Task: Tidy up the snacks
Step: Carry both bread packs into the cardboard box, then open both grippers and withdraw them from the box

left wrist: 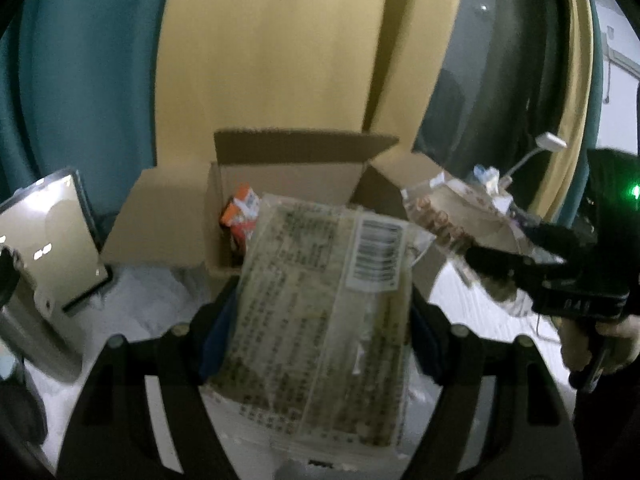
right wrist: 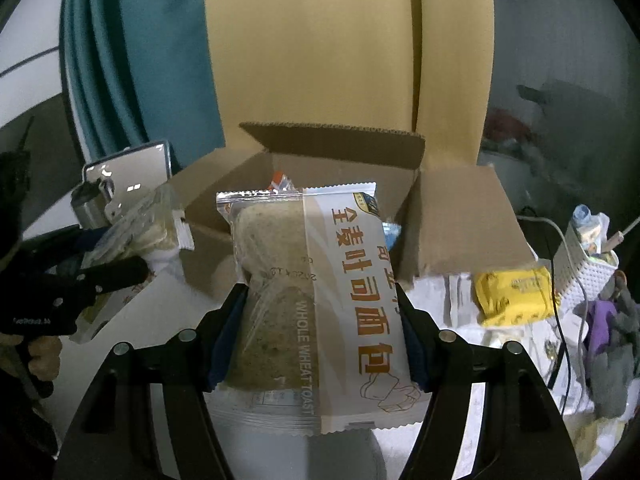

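My left gripper [left wrist: 322, 298] is shut on a clear toast packet [left wrist: 304, 264], held back side up with its barcode showing, just in front of the open cardboard box [left wrist: 280, 152]. An orange snack pack [left wrist: 240, 216] lies inside the box. My right gripper [right wrist: 320, 298] is shut on a whole wheat toast packet [right wrist: 352, 280] in front of the same box [right wrist: 460, 220]. Each gripper also shows in the other's view: the right gripper [left wrist: 504, 242] with its packet [left wrist: 444, 208], and the left gripper [right wrist: 112, 250] with its packet [right wrist: 136, 224].
A phone on a stand [left wrist: 52, 240] is left of the box. To its right lie a yellow snack bag [right wrist: 512, 296], a white basket [right wrist: 584, 268] with small items, cables and cloth. Teal and yellow curtains [right wrist: 320, 40] hang behind. The white tabletop [left wrist: 152, 296] shows beneath.
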`<state>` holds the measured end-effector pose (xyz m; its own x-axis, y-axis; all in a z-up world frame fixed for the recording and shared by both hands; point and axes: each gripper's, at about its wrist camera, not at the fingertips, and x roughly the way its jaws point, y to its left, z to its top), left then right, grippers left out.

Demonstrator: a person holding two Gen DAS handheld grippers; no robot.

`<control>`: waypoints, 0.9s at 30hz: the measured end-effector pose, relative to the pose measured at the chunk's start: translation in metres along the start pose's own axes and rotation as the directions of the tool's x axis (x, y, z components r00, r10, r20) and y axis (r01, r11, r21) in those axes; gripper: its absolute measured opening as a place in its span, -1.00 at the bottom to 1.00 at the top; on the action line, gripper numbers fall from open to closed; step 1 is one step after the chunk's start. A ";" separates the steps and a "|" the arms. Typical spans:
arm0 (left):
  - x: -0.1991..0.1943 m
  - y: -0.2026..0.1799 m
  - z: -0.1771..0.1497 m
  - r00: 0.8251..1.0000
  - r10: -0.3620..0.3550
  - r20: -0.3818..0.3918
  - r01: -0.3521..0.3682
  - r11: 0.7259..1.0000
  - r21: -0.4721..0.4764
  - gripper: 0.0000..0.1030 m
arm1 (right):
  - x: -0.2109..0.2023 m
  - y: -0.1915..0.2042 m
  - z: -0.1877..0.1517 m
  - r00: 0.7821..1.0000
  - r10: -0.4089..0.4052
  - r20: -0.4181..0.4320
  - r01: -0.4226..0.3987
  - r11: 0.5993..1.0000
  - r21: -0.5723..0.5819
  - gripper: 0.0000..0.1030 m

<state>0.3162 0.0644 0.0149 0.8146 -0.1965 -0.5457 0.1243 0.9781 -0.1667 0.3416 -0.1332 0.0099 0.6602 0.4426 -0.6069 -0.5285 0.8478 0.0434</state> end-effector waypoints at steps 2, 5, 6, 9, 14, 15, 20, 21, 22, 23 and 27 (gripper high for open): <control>0.006 0.005 0.009 1.000 0.000 0.007 0.000 1.000 -0.009 0.48 | 0.008 -0.004 0.009 1.000 -0.006 0.006 0.006 1.000 0.022 0.39; 0.025 0.016 0.029 1.000 -0.009 0.007 0.009 1.000 -0.025 0.48 | 0.023 -0.011 0.023 1.000 -0.009 0.005 0.009 0.999 0.048 0.39; 0.031 0.019 0.033 1.000 -0.011 0.008 0.011 1.000 -0.030 0.48 | 0.029 -0.014 0.027 1.000 -0.009 0.002 0.009 0.998 0.056 0.39; 0.054 0.029 0.046 1.000 -0.021 -0.019 0.020 0.999 -0.048 0.48 | 0.046 -0.022 0.037 1.000 -0.009 -0.006 0.010 0.996 0.087 0.39; 0.095 0.040 0.062 0.999 0.004 -0.051 -0.007 0.997 -0.074 0.51 | 0.077 -0.037 0.054 0.999 -0.025 -0.030 0.028 0.990 0.137 0.39; 0.102 0.041 0.063 0.998 0.001 -0.061 -0.006 0.997 -0.079 0.51 | 0.085 -0.041 0.058 0.999 -0.035 -0.036 0.040 0.989 0.144 0.39; 0.132 0.044 0.069 0.996 -0.009 -0.086 0.003 0.998 -0.069 0.59 | 0.120 -0.052 0.070 0.996 -0.040 -0.083 0.054 0.984 0.170 0.44; 0.136 0.047 0.069 0.996 -0.001 -0.087 -0.006 0.997 -0.079 0.71 | 0.127 -0.053 0.073 0.995 -0.046 -0.091 0.061 0.984 0.169 0.51; 0.137 0.048 0.070 0.996 -0.003 -0.085 -0.005 0.996 -0.086 0.79 | 0.129 -0.054 0.074 0.995 -0.050 -0.089 0.064 0.983 0.169 0.55; 0.138 0.050 0.070 0.997 -0.007 -0.083 0.000 0.996 -0.091 0.79 | 0.131 -0.054 0.076 0.995 -0.054 -0.083 0.068 0.983 0.170 0.64; 0.126 0.052 0.070 0.998 0.004 -0.055 -0.009 0.995 -0.100 0.80 | 0.129 -0.050 0.078 0.995 -0.081 -0.058 0.090 0.983 0.160 0.73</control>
<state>0.4648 0.0952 -0.0051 0.7825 -0.1965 -0.5908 0.0599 0.9683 -0.2426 0.4948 -0.0955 -0.0086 0.6689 0.3543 -0.6535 -0.3746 0.9200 0.1154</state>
